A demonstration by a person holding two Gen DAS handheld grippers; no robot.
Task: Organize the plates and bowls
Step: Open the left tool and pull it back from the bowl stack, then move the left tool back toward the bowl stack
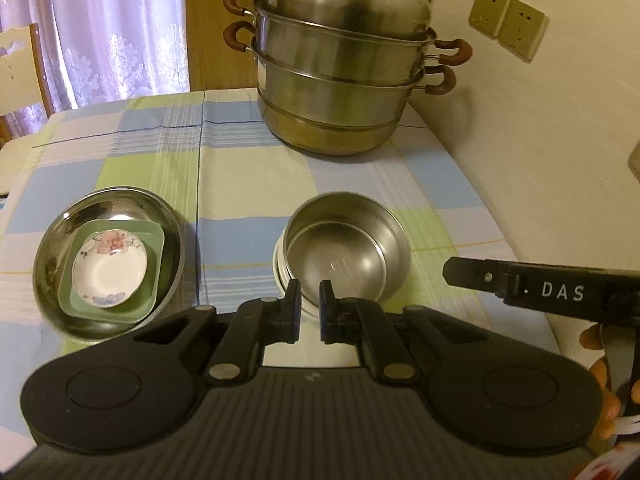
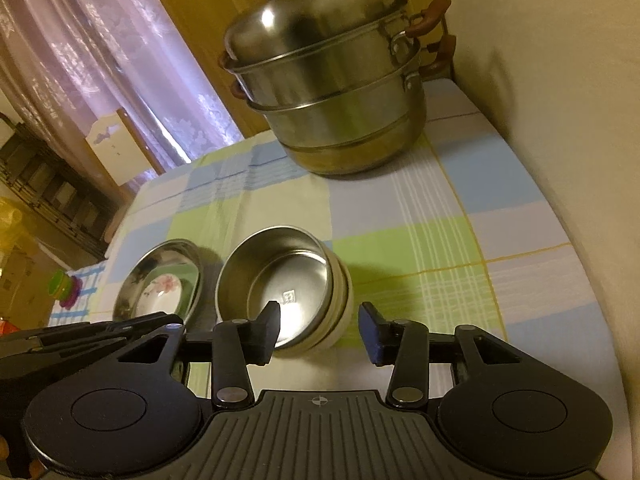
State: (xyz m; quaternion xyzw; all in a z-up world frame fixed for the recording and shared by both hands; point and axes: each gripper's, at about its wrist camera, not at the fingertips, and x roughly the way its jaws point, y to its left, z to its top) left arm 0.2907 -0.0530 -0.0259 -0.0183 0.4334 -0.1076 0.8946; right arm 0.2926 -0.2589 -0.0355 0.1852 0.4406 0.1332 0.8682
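The steel bowl [image 2: 280, 280] sits nested atop a stack of white bowls [image 2: 340, 300] near the front of the worktop [image 2: 400, 200]; beside it a steel dish [image 1: 108, 256] holds a green plate [image 1: 116, 268] and flowered saucer [image 1: 110, 268]. Steel looks light, stiff and slippery; the saucer is fragile, so pinch rims. The left claw [image 1: 310, 308] is closed and empty, the right claw [image 2: 320, 330] parted and empty. How many white bowls is unclear.

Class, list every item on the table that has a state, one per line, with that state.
Steamer pot: lid on, tiers stacked.
Steel bowl: upright, empty, nested on white bowls.
Wide steel dish: holds green dish and floral saucer.
Left tongs: shut, empty.
Right tongs: open, empty.
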